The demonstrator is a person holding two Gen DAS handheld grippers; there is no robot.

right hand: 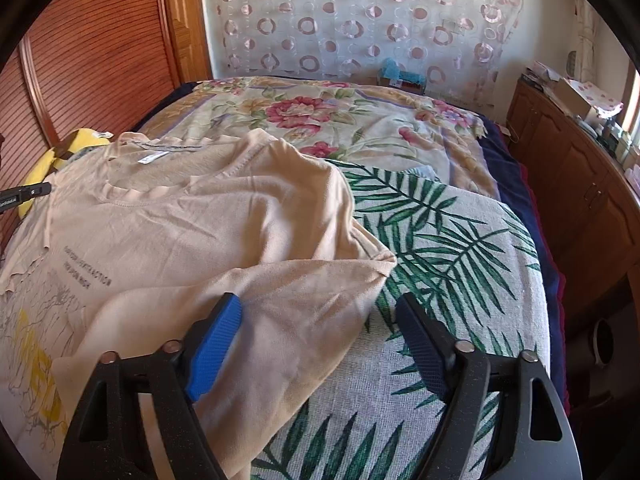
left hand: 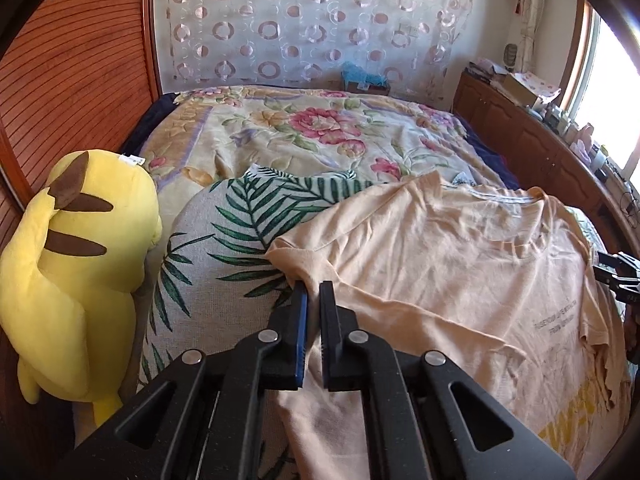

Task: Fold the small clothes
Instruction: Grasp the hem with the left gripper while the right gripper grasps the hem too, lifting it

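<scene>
Black fingers with blue pads belong to the left gripper (left hand: 314, 292), and they stand narrow, pinching a fold of the shirt (left hand: 460, 264) at its left sleeve. Cloth runs between the two pads and down under them. In the right wrist view the right gripper (right hand: 320, 312) is spread wide; its left pad (right hand: 216, 344) rests on the folded-over right side of the shirt, and its right pad (right hand: 424, 344) is over the bare cushion (right hand: 460, 240), holding nothing. Peach in colour, the shirt lies front up on the leaf-print cushion, with the collar toward the far edge and small dark text and a yellow print on the chest. This cushion lies on a bed with a flowered blanket (left hand: 320, 132). One yellow plush toy (left hand: 76, 272) sits beside the left edge of the cushion, against a wooden wall.
</scene>
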